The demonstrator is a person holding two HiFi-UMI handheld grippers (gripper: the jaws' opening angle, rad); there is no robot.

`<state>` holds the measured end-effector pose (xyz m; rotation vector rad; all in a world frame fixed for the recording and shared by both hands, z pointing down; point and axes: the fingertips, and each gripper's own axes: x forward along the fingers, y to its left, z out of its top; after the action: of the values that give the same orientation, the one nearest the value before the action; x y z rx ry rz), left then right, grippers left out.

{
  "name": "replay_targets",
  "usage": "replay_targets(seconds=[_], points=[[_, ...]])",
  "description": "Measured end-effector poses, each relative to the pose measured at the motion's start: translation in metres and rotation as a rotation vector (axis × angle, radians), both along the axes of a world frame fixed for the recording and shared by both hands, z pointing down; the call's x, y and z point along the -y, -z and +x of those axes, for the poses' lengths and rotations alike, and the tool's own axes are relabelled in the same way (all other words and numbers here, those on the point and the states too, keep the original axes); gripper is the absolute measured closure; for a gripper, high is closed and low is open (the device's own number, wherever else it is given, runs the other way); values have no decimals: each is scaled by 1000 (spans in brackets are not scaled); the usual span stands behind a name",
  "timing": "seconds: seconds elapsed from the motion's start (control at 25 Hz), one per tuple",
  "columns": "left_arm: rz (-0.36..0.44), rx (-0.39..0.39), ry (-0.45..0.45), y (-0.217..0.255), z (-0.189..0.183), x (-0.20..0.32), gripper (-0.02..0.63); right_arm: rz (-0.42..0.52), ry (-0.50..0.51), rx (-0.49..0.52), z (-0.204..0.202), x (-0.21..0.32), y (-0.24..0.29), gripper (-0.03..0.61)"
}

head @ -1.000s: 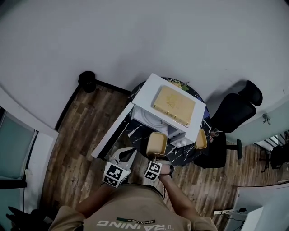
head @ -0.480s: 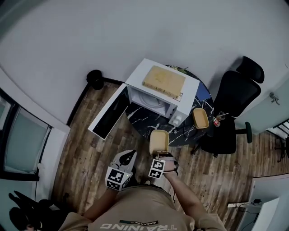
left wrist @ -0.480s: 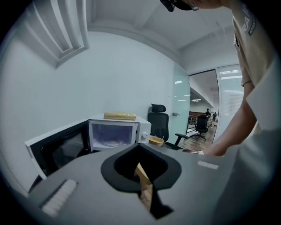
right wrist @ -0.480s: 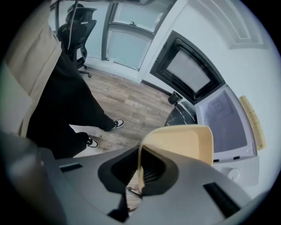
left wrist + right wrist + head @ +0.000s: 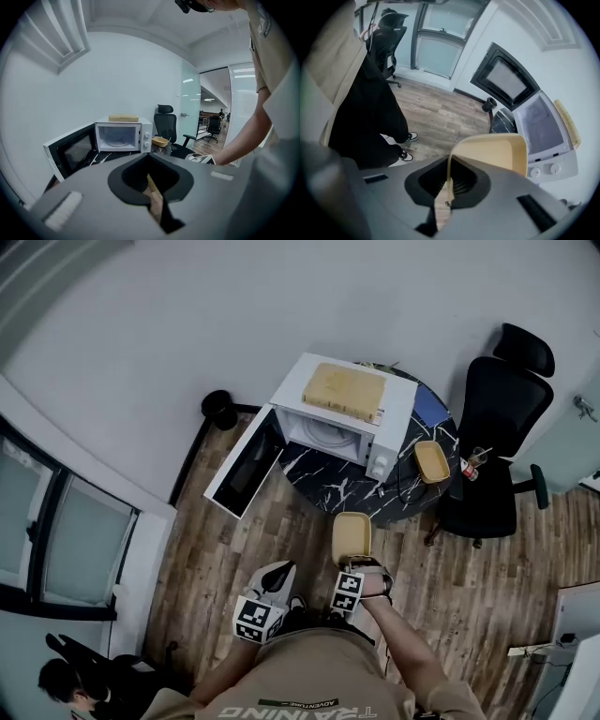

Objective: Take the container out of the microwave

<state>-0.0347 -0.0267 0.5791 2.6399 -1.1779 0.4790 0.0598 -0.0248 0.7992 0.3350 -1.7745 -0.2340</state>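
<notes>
White wall (image 5: 187, 315) and wood-plank floor (image 5: 234, 549) enclose the area; glazed panels (image 5: 56, 521) run along the left side. A round dark marble table (image 5: 323, 486) stands against the wall, with a black office chair (image 5: 492, 437) just beside its right edge.

The white microwave (image 5: 400, 413) occupies the table's far half. Its door (image 5: 244, 465) hangs fully open to the left, past the table's left edge, and the white cavity is exposed. A wooden board (image 5: 344, 391) lies flat on the microwave's top. A black round bin (image 5: 221, 409) sits on the floor by the wall, left of the door.

The tan container (image 5: 352, 538) is out of the microwave and off the table, held in the air above the floor just beyond the table's near edge. Its inside shows only bare tan surface. The right gripper (image 5: 353, 565) is clamped on the near wall of this container, one jaw inside the rim and one outside.

A second tan container (image 5: 432, 461) rests at the table's right edge; its contents cannot be made out. A small bottle (image 5: 472, 468) stands just right of it.

The left gripper (image 5: 278, 573) hangs over the floor beside the right one, jaws drawn together with only a sliver of floor visible between them, holding nothing.
</notes>
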Motion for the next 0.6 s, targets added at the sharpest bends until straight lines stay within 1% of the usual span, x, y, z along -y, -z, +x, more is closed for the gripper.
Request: replay_targets(seconds=[0.32,0.48,0.6], points=[[44,-25,-47,14,-23,5,606,27,-70,8,-21,4,25,569],[61,-43,-38,18,-42,12,606,38,-73,18,-39,6,36,569],[59,-59,-40,17,-47,13,606,39,-72,18,-43,7,43,569]])
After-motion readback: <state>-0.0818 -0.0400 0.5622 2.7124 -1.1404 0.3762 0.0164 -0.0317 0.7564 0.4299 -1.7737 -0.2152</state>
